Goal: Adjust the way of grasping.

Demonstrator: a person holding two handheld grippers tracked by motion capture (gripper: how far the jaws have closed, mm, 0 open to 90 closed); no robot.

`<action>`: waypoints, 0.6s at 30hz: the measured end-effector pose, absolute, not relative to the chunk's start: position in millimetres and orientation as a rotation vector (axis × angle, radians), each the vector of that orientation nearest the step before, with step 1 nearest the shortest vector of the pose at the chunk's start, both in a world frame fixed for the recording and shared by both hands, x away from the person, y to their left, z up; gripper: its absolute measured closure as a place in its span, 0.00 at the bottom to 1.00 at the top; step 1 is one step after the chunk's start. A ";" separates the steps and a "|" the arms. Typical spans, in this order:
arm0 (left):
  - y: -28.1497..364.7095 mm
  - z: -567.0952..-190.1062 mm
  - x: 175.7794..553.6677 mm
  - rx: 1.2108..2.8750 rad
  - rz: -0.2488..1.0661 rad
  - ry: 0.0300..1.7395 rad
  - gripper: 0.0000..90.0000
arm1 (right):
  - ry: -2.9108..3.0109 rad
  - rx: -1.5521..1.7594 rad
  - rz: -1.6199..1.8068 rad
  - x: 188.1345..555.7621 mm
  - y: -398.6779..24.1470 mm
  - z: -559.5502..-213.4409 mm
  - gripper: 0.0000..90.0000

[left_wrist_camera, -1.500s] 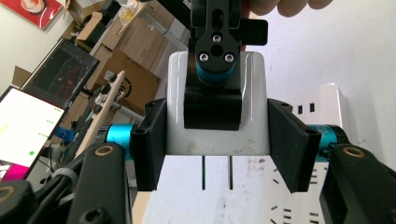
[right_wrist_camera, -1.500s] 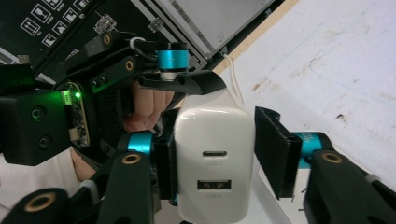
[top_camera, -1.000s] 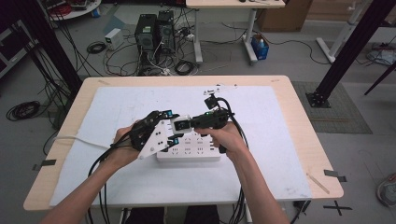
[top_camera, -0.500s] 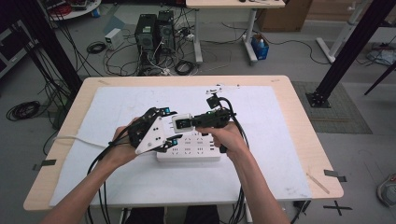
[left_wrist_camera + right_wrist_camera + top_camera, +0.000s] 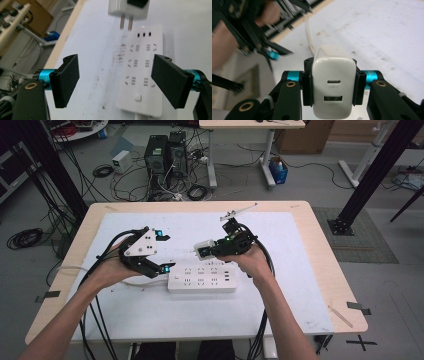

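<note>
— What has the right gripper (image 5: 332, 82) got?

— A white charger (image 5: 333, 83), clamped between its two black jaws. In the right gripper view the jaws press on both sides of it, and its end face shows two ports; under the upper one I can read "USB-C". The print under the lower port is too faint to make out.

— And the left gripper (image 5: 115, 80)?

— Its jaws stand apart with nothing between them. They have just been opening. In the left gripper view you look through the gap down onto the white power strip (image 5: 141, 75).

— Where is the charger relative to that strip?

— In the air, above the strip's far end. The left gripper view shows its two flat prongs pointing down toward the strip without touching it. The high view puts the charger (image 5: 204, 248) just above the strip (image 5: 201, 279), which lies flat on the white mat (image 5: 280, 305) covering the table (image 5: 330, 265).

— What differs from a second ago?

— The left gripper (image 5: 162, 252) was close against the right gripper (image 5: 202, 251) over the strip; it has now drawn off to the left, well apart. The right hand (image 5: 250, 261) has stayed where it was, and so has the strip.

— Anything that one view adds?

— The prongs show from the left gripper, the ports and lettering from the right. The right gripper view also catches the left hand (image 5: 227, 45), blurred, at its upper left.
</note>
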State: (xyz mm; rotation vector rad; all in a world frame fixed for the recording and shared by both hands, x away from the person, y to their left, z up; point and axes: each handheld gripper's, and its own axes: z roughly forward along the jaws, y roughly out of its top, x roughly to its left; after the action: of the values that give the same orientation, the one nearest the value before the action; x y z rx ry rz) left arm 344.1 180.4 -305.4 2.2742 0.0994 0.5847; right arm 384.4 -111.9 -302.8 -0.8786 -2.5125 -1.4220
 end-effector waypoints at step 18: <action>221.2 -307.9 372.4 2.594 0.248 0.271 0.13 | -2.883 -0.776 -1.122 389.5 -112.7 -293.0 0.69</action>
State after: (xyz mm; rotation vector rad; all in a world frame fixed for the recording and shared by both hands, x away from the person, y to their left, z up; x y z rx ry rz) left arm 372.4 221.2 -307.9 2.5943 0.2705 0.2475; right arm 389.5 -112.7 -293.0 -0.7763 -2.8829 -1.1218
